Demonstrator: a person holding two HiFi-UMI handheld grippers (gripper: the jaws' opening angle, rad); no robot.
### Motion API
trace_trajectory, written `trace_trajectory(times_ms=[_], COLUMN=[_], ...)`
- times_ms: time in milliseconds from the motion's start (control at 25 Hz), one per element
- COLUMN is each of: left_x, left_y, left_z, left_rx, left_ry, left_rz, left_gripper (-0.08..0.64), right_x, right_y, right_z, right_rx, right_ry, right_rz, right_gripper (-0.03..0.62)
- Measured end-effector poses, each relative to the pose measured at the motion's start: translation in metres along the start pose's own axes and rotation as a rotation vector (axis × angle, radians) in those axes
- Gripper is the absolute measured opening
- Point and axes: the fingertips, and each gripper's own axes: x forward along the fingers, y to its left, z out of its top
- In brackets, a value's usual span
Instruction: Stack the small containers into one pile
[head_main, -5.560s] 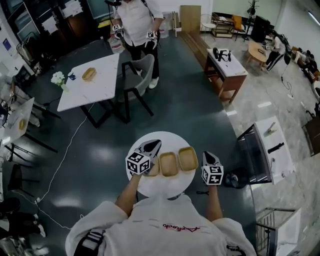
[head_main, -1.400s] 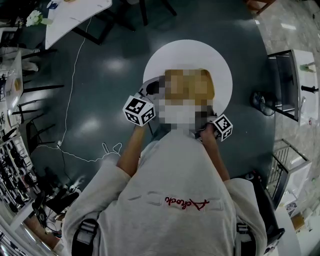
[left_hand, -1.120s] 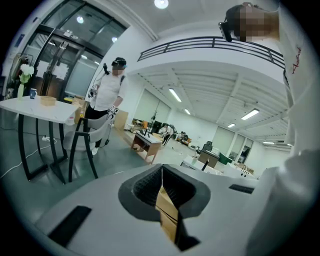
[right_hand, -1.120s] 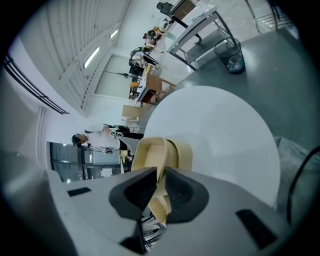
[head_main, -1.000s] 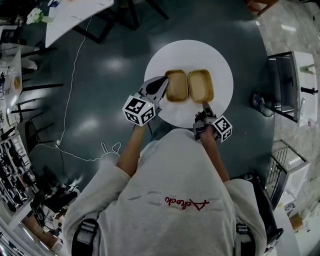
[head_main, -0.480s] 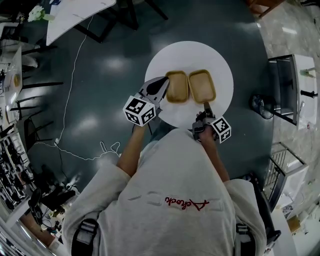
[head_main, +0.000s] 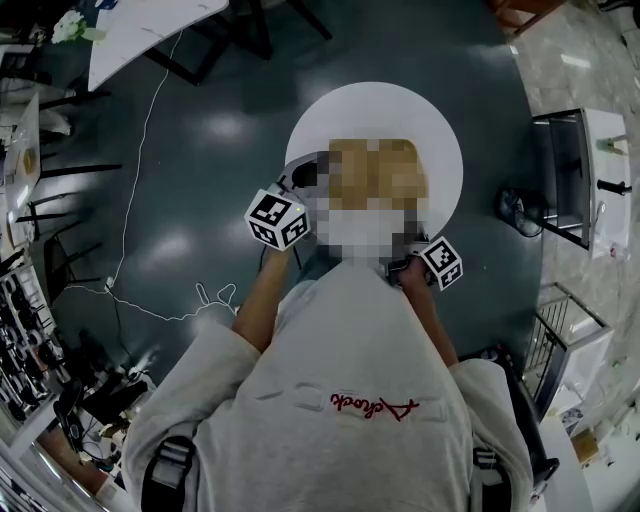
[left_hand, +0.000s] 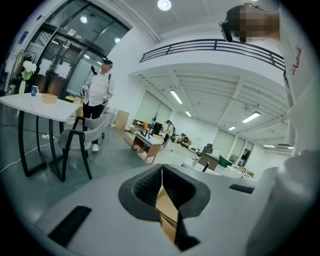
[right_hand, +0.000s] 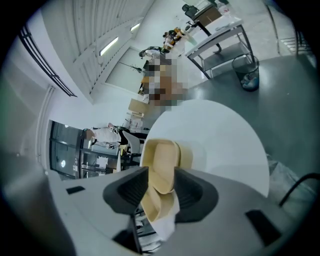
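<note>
On the round white table (head_main: 440, 120) the tan containers are hidden in the head view by a mosaic patch. My left gripper (left_hand: 161, 187), marker cube (head_main: 278, 218), is at the table's left front, shut on a thin tan container wall (left_hand: 167, 215). My right gripper (right_hand: 160, 192), marker cube (head_main: 441, 262), is at the table's near edge. Its jaws have just been opening and now stand wide. The near end of a tan container (right_hand: 162, 167) lies between them, with no pinch visible. A second tan container (right_hand: 186, 156) lies right beside it.
A dark floor surrounds the table, with a white cable (head_main: 150, 300) at the left. A metal rack (head_main: 560, 170) and a bin (right_hand: 247, 75) are at the right. Farther off, a person (left_hand: 100, 90) stands by a white table (left_hand: 35, 102) and a grey chair (left_hand: 80, 140).
A row of three containers seen several seconds ago has become two side by side. Over the last second both grippers kept their places; the right marker cube rolled slightly.
</note>
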Motion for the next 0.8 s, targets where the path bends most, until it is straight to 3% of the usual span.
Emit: trace_trajectory(times_ms=[240,360,520,800], left_x=[0.002,0.001,-0.005,-0.018], left_y=[0.000,0.000,0.002,0.012], left_z=[0.001,-0.001,-0.005,-0.021], left_rx=[-0.007,-0.011,-0.020,-0.051], left_ry=[-0.006,-0.007,-0.009,-0.015], left_rz=[0.001,0.009,0.028,0.082], left_gripper=[0.012,0.012,0.012,0.012], right_x=[-0.001,0.006,0.014,0.026], right_y=[0.019,0.035,0.054,0.072], right_z=[0.000,-0.004,-0.018,-0.057], right_rx=[-0.165,-0.306,-0.603,-1.107], right_ry=[0.045,0.081,0.159,0.328], right_rz=[0.043,0.063,0.065,0.106], right_gripper=[0.147,0.093,0.038,0.023])
